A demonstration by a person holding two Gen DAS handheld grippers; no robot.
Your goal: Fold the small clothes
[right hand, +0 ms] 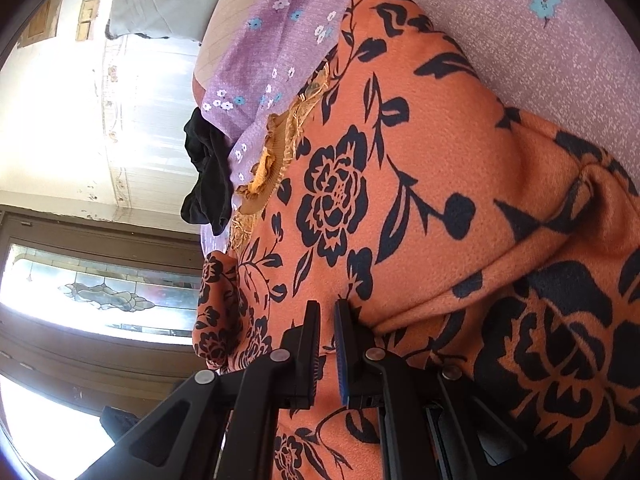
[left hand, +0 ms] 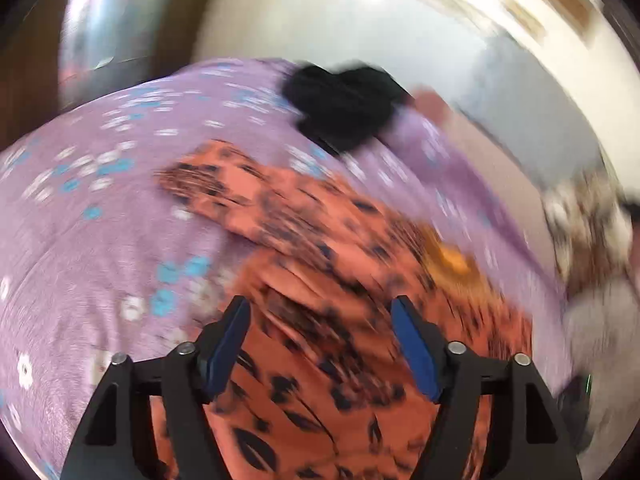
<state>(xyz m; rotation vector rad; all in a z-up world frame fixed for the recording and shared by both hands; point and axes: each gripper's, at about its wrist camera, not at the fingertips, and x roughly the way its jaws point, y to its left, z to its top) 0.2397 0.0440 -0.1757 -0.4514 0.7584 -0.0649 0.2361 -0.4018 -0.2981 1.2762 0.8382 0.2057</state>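
Left gripper (left hand: 320,306): jaws wide apart, nothing between, fingers pointing 12 o'clock. Right gripper (right hand: 327,308): jaws nearly closed, narrow gap, view rolled sideways, pointing 12 o'clock.

1. A lilac bedsheet (right hand: 520,20) printed with small white and blue flowers covers the surface that fills most of both views.
2. A pale, worn wall (right hand: 52,112) stands behind it, brightly lit and partly washed out by glare.
3. A dark wooden door frame (right hand: 100,224) holds a stained-glass pane (right hand: 104,292) with a leaded pattern; daylight shines through it.
4. A grey cloth (right hand: 156,0) hangs against the wall.
5. The left wrist view is heavily blurred.
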